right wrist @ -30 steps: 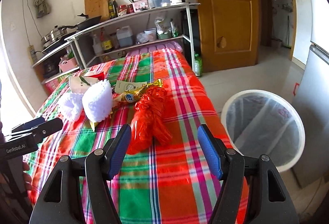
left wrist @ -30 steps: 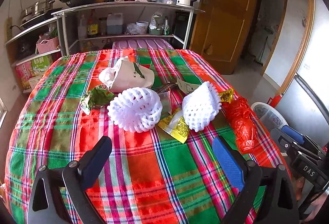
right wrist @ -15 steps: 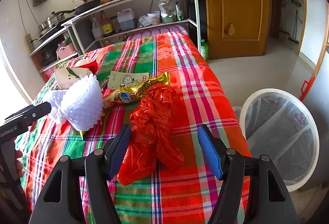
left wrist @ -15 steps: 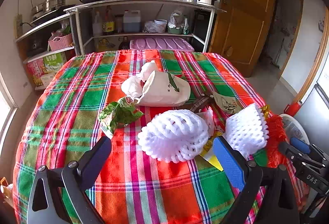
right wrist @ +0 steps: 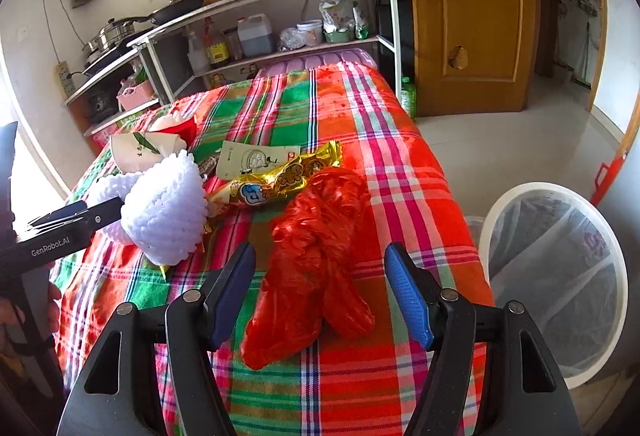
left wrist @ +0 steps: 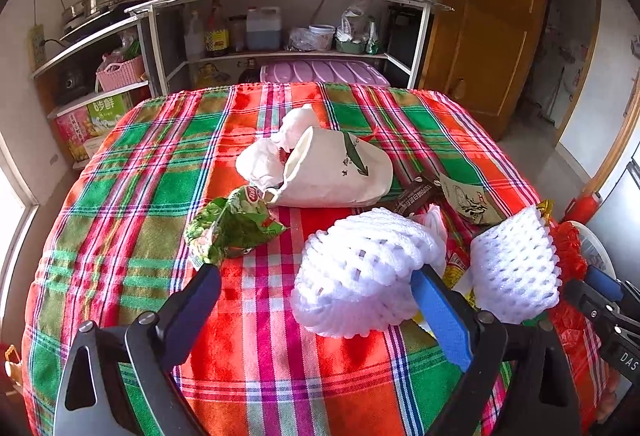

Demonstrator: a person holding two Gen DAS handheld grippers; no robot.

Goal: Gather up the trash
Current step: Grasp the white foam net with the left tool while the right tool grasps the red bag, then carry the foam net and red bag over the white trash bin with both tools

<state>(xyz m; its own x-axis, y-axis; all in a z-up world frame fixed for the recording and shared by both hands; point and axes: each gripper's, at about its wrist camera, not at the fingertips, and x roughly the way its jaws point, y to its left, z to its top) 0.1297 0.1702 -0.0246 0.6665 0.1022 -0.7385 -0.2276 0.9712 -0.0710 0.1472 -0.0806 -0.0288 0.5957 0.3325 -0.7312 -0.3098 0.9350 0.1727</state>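
Both your hands have come forward and down over the worktop (left wrist: 132, 172) since a second ago, so the litter now sits much nearer the fingers. Your left gripper (left wrist: 316, 300) has just been narrowing a little, yet it is plainly released: the nearer white foam net (left wrist: 360, 276) lies partly between its fingers, close against the blue pad on the right side, and the other pad is well clear of it. Whether that right pad actually touches the foam you cannot tell from here. A second foam net (left wrist: 516, 264) sits just beside it to the right. Beyond them lie a crumpled green wrapper (left wrist: 232, 228), a tipped white paper cup (left wrist: 336, 176) with tissue at its mouth, and a dark wrapper (left wrist: 416, 194).

Your right gripper (right wrist: 320, 290) is released too, its fingers standing wide on either side of the red plastic bag (right wrist: 316, 268), which rests on the plaid cloth without being pinched. A gold snack wrapper (right wrist: 280, 182) lies just behind the bag, touching it. The lined white trash bin (right wrist: 560, 276) stands on the floor beside the worktop, to the right.
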